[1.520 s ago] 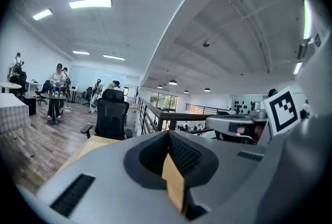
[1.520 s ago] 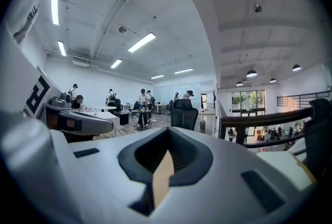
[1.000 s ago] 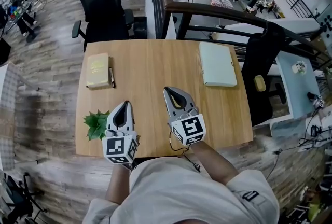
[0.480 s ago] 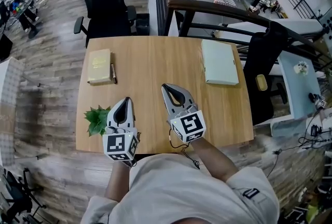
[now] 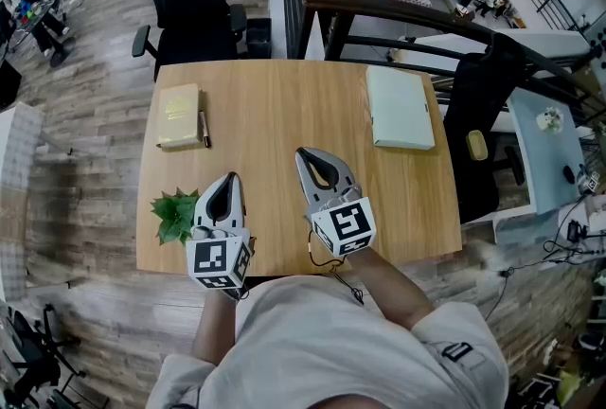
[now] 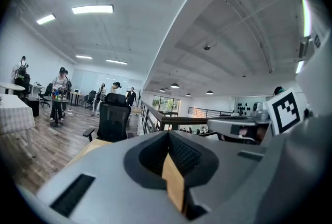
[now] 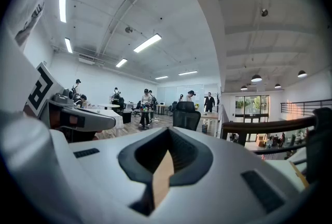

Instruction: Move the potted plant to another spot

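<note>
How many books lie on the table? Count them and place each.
2. A tan book lies at the table's far left with a pen beside it; a pale green book lies at the far right. None seems hidden.

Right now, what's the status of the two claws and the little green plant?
Left gripper and right gripper shut, empty. Small green leafy potted plant not gripped, at wooden table's near-left edge, beside left gripper. Nothing blocking it.

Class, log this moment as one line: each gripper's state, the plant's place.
left gripper: shut, empty | right gripper: shut, empty | potted plant: on table, beside left gripper, not held
</note>
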Motion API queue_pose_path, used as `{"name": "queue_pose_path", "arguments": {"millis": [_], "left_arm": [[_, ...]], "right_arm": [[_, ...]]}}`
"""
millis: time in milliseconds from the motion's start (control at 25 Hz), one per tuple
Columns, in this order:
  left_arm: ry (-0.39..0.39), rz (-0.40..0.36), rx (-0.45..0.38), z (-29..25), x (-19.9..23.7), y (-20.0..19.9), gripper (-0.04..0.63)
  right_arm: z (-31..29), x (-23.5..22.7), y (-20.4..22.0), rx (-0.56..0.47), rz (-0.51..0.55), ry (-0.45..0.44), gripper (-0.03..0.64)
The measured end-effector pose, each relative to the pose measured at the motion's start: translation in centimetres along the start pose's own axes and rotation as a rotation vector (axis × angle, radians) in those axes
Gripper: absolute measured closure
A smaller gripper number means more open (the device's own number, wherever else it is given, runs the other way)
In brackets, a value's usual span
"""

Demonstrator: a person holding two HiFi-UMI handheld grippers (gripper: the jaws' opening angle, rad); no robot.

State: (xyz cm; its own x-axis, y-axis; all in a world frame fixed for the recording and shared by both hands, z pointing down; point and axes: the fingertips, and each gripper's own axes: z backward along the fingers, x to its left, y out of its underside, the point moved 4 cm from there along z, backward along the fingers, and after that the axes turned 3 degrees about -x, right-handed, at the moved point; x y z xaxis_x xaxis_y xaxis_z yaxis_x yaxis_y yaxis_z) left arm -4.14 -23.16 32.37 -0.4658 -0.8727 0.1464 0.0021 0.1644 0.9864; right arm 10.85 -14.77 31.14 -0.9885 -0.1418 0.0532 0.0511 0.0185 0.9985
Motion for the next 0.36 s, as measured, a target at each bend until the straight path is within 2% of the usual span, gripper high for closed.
{"name": "queue_pose_path", "arguments": {"millis": [360], "left_arm": [[-0.002, 0.005, 0.013, -0.33, -0.78, 0.30, 0.583]], "right_arm": [[0.60, -0.80, 0.08, 0.003, -0.010, 0.004, 0.614]]}}
